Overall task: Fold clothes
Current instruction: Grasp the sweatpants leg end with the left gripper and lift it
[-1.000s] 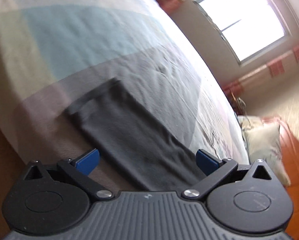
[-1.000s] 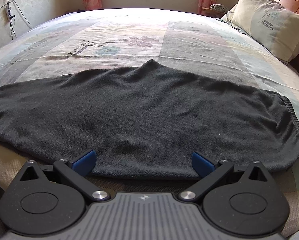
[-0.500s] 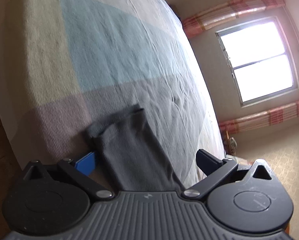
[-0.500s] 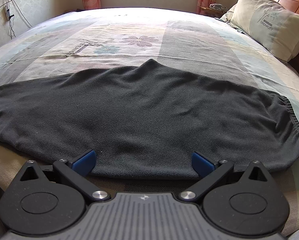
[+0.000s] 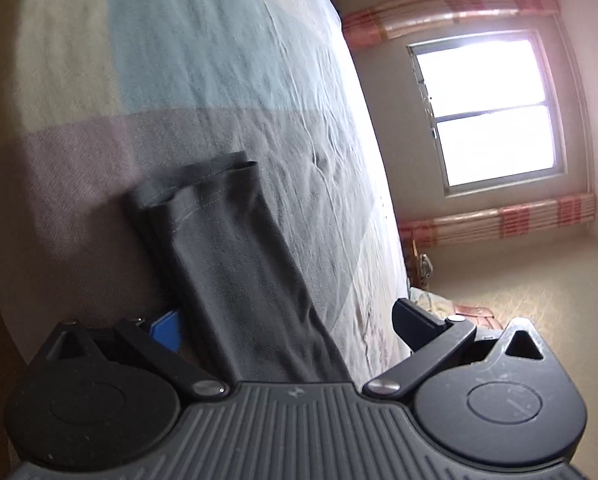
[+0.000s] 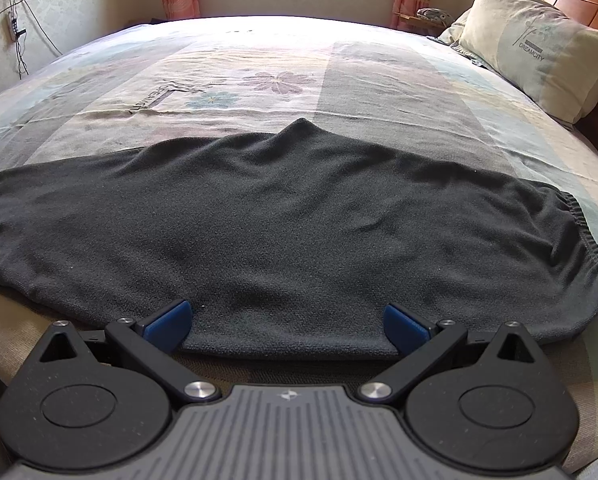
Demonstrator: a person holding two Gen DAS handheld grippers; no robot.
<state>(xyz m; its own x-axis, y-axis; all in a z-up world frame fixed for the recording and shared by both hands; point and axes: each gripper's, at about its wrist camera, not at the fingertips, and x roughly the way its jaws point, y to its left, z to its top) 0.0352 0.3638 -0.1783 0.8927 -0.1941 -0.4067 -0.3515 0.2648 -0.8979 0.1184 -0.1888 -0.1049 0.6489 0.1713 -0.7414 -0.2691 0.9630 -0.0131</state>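
Note:
A dark grey pair of fleece trousers (image 6: 283,216) lies spread flat across the near part of the bed, elastic waistband at the right. My right gripper (image 6: 287,326) stands open at the garment's near edge, with its blue pads on either side of the fabric. In the left wrist view, one trouser leg (image 5: 235,264) with its hemmed cuff runs away from the camera. My left gripper (image 5: 287,324) is open around that leg, with the fabric passing between the fingers. Its blue left pad is partly hidden behind the cloth.
The bed has a patchwork pastel sheet (image 6: 259,76). A pillow (image 6: 535,40) leans on the wooden headboard at the right. A window (image 5: 487,108) with striped curtains is on the far wall. Cables hang on the left wall (image 6: 15,28).
The left gripper has rolled and drawn closer to the trouser leg, so the cuff now sits nearer and narrower in its view. The right gripper has not moved.

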